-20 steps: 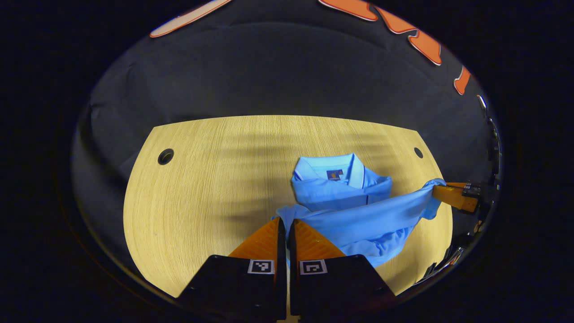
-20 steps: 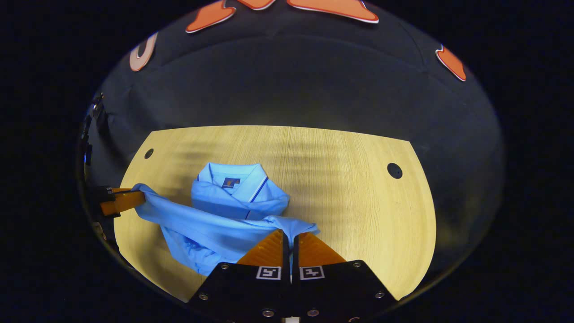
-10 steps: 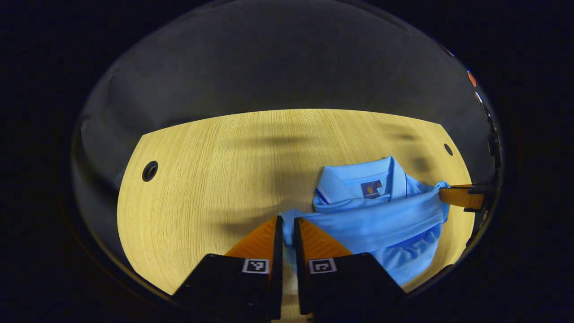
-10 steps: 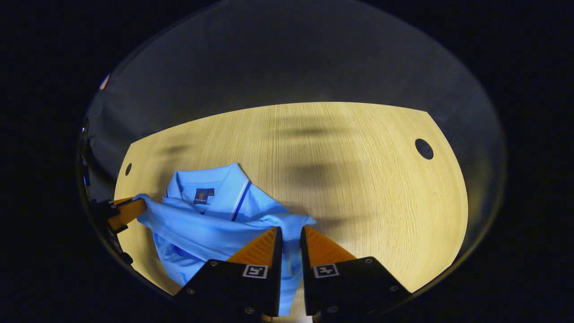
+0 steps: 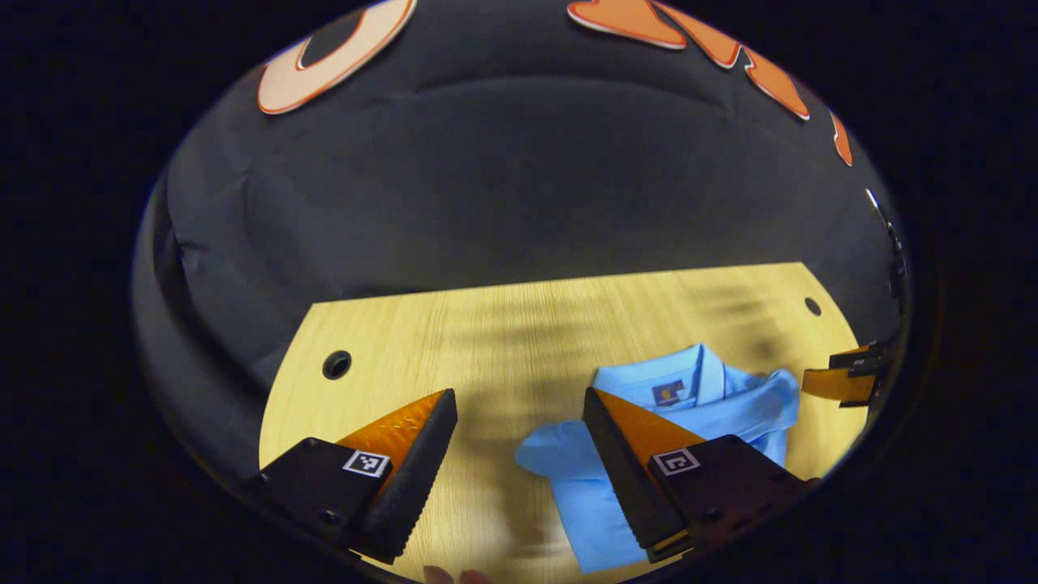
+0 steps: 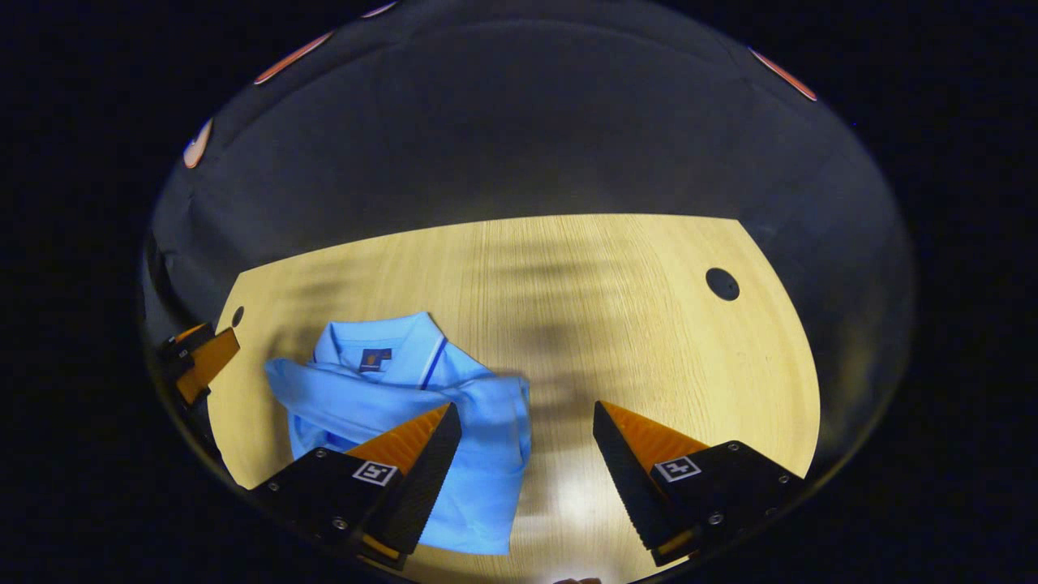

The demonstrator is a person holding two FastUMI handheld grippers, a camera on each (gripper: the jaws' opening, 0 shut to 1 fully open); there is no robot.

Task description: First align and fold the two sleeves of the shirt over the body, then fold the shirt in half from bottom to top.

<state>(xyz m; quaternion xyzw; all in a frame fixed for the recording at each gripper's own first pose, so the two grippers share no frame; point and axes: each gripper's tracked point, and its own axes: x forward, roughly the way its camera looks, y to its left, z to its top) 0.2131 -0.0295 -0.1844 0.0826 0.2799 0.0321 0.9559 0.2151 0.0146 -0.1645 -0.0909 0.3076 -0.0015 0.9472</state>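
Note:
The light blue shirt [image 5: 738, 405] lies folded on the wooden table [image 5: 486, 341], its collar at the far side and the folded-up lower half resting over the body. My left gripper [image 5: 519, 401] is open above the table just left of the shirt's near corner, holding nothing. In the right gripper view the shirt [image 6: 365, 397] lies to the left, and my right gripper [image 6: 525, 412] is open over its right edge, also holding nothing. Each view catches the other gripper off the shirt: the right gripper [image 5: 839, 380] and the left gripper [image 6: 199, 361].
The table has a round cable hole at each far corner, the left hole [image 5: 336, 364] and the right hole [image 6: 722, 284]. Black cloth wall rises behind the table's far edge. Bare wood stretches beside the shirt [image 6: 649, 341].
Both grippers went from shut on the shirt's hem to open. The hem has dropped onto the shirt's upper part, and both grippers have drawn away from the cloth.

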